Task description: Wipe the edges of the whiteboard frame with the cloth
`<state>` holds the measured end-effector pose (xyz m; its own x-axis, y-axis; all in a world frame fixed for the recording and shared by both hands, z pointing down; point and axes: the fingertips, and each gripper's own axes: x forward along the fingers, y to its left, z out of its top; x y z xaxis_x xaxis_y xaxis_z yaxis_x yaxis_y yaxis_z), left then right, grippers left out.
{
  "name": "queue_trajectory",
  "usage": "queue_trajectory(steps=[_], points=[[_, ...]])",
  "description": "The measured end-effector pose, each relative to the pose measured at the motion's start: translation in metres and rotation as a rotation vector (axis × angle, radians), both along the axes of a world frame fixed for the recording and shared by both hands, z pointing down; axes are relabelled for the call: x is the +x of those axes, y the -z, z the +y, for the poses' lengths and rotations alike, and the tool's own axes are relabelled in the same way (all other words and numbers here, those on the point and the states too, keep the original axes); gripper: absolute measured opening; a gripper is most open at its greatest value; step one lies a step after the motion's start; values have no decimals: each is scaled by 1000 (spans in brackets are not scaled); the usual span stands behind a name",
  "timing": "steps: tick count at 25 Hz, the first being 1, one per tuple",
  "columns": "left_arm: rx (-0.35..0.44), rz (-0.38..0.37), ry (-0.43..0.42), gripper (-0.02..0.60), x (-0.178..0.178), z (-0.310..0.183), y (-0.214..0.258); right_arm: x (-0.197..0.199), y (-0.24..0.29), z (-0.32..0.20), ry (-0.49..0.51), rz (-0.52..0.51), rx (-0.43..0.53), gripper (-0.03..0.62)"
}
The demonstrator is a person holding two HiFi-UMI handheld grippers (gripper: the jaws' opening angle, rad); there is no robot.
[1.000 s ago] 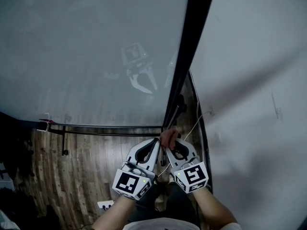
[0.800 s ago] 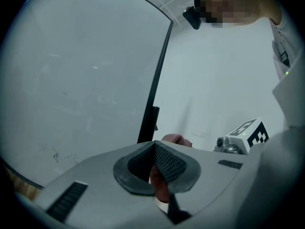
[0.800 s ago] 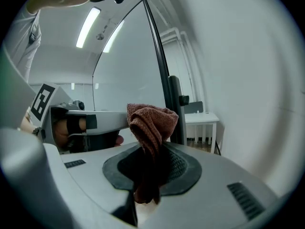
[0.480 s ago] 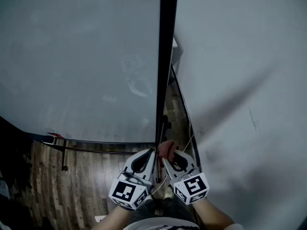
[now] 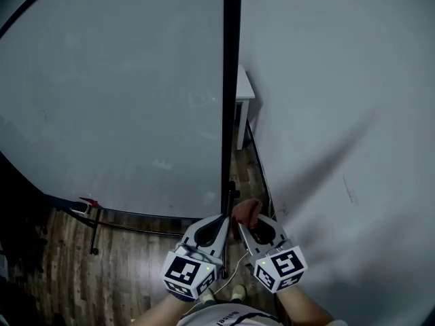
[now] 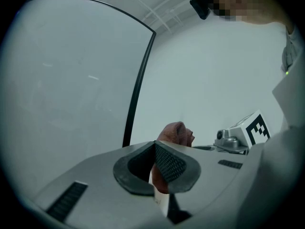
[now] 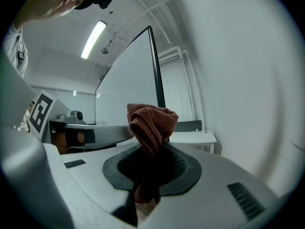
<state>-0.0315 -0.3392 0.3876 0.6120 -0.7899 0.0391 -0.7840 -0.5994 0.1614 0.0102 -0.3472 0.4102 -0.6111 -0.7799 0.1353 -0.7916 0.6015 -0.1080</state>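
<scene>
We record the right gripper (image 5: pixel 243 223) jaws clamping the cloth (image 5: pixel 247 211) near the whiteboard frame (image 5: pixel 231 80); left gripper (image 5: pixel 221 221) jaws pressed together.

**Occluded and truncated parts.** The black whiteboard frame (image 5: pixel 231 80) is cut off by the top edge of the head view. Its lower end is hidden behind the left gripper (image 5: pixel 219 223) and the right gripper (image 5: pixel 246 224). Only the bunched top of the cloth (image 5: pixel 247 212) is seen there, the rest being buried between the right gripper's closed jaws. Contact between cloth and frame cannot be told. In the left gripper view the cloth is half masked by that gripper's jaws. Whether it is nipped by them or merely seen through their gap cannot be settled. The white table (image 5: pixel 245 95) is partly hidden behind the frame.
</scene>
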Motion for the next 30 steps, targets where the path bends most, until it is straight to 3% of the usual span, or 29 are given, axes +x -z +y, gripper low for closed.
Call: queue_trajectory(steps=[14, 30], points=[[32, -34, 63, 8, 1, -24, 20, 6, 22, -22, 21, 10, 45, 75], [33, -36, 71, 8, 6, -19, 22, 8, 24, -15, 26, 15, 40, 75]])
